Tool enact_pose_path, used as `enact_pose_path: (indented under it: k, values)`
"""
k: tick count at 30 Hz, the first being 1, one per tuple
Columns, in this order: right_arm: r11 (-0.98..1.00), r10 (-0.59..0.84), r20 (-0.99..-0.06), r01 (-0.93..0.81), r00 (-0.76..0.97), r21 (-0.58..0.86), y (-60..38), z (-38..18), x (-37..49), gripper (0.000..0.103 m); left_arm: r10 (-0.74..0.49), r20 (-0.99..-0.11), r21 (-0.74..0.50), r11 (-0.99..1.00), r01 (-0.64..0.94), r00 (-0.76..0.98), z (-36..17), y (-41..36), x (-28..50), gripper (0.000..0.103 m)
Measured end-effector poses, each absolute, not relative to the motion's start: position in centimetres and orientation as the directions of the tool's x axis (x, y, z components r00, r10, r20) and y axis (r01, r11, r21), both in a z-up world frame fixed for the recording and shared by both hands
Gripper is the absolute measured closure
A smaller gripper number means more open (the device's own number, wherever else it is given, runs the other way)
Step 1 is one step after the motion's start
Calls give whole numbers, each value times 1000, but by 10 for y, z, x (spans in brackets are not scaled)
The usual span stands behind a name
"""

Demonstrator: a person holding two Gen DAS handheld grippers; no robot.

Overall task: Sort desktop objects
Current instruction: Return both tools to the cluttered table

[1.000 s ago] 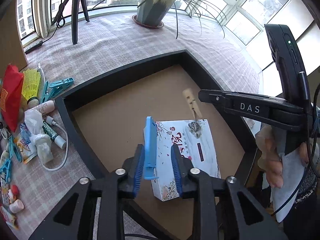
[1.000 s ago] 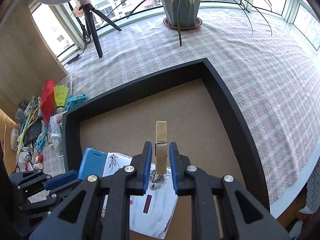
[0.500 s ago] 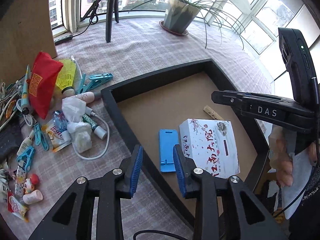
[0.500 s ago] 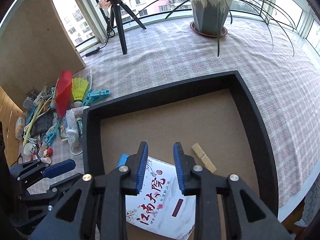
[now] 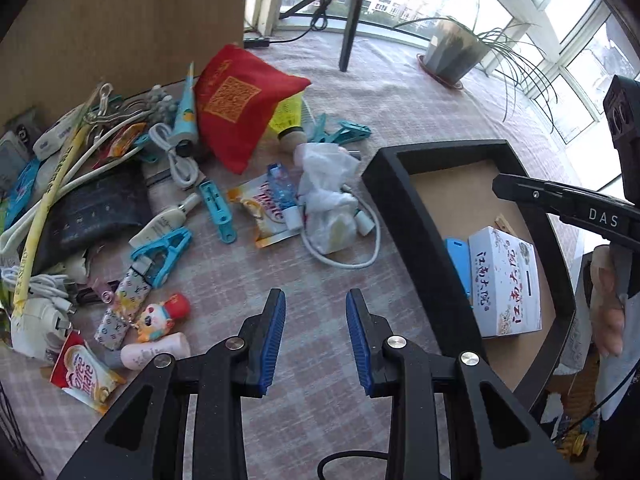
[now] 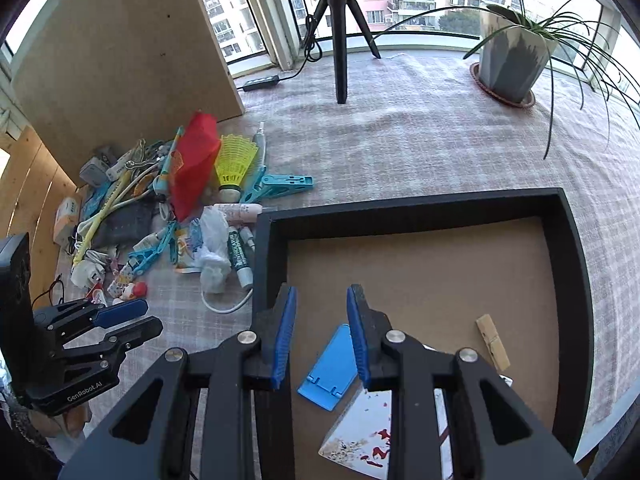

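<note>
Three items already in black tray [image 6: 568,280]: blue stand [image 6: 332,364], white box [image 5: 506,280], wooden peg [image 6: 493,342]. Both tools released, empty: left tool [image 5: 316,336] above bare bench cloth near clutter pile [image 5: 160,184], right tool [image 6: 322,332] over tray edge. Step: fetching next item. Next: pick single piece, close on it.

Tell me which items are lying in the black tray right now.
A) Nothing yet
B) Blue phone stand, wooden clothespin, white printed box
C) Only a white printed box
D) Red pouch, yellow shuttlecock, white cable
B: inside the black tray lie the blue phone stand, the wooden clothespin and the white printed box.
</note>
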State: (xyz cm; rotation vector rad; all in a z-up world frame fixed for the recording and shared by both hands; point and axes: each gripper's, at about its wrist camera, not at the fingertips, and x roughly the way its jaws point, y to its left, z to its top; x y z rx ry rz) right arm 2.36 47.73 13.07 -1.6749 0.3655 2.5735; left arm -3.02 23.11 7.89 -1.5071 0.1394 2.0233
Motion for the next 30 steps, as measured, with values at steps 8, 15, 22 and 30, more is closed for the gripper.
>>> enact_pose_path:
  k: [8,15,22,30]
  values:
    - [-980,-136,-908,-79,-396,182,435,127,6,77,362,-915,-270,-879,-394,-180,58,155,-51,73]
    - [-983,-171,-913,-4,-371,186,399,122,-9,77,338,-926,-245,-877,-414,-169,46,139,-51,73]
    - [-977,-212,-913,63,-348,203,366,120,-25,77,340,-924,-229,-857,-463,-174,46,142,-51,69]
    - [-962,-272,-906,95,-325,255,340,118,-51,77,340,-926,-226,-848,-480,-164,45,142,-53,65]
